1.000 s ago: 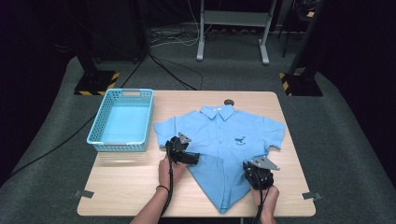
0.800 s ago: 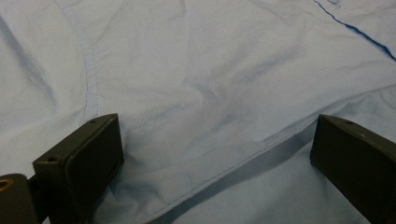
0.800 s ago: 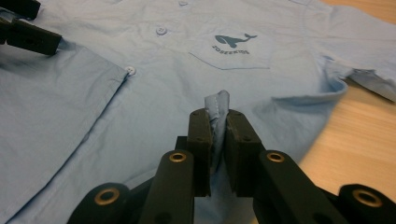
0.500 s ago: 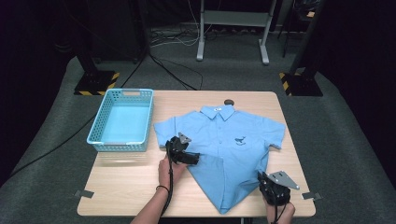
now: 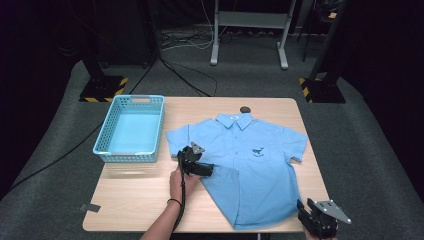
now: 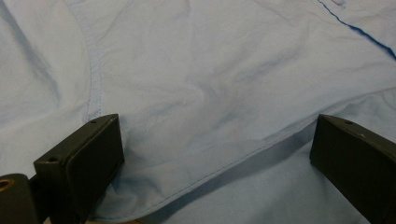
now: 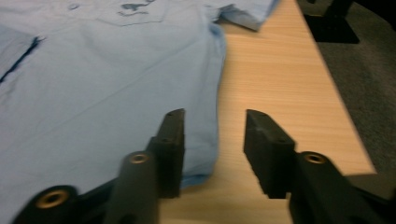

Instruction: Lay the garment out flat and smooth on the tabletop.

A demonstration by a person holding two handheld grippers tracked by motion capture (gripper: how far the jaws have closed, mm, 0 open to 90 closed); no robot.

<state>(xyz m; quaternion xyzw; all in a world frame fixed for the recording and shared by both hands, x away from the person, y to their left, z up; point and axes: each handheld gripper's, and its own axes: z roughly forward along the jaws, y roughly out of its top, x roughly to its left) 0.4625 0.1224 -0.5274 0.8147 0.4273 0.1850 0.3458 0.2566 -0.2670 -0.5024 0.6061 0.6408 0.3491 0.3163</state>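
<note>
Shirt (image 5: 250, 170): thin light-blue woven cloth, matt, softly creased, with stitched seams. Counter (image 5: 135, 200): pale wood-grain top, smooth, faint sheen. Basket (image 5: 107, 132): blue moulded plastic, lattice walls, slightly glossy. Right gripper (image 7: 212, 149): jaws of black matt plastic, with brass-coloured metal inserts. Floor (image 5: 370, 165): grey rough carpet.

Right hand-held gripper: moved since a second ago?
Yes. The right hand-held gripper slid off the shirt toward the table's near right corner; its jaws have just been opening, nothing between them.
</note>
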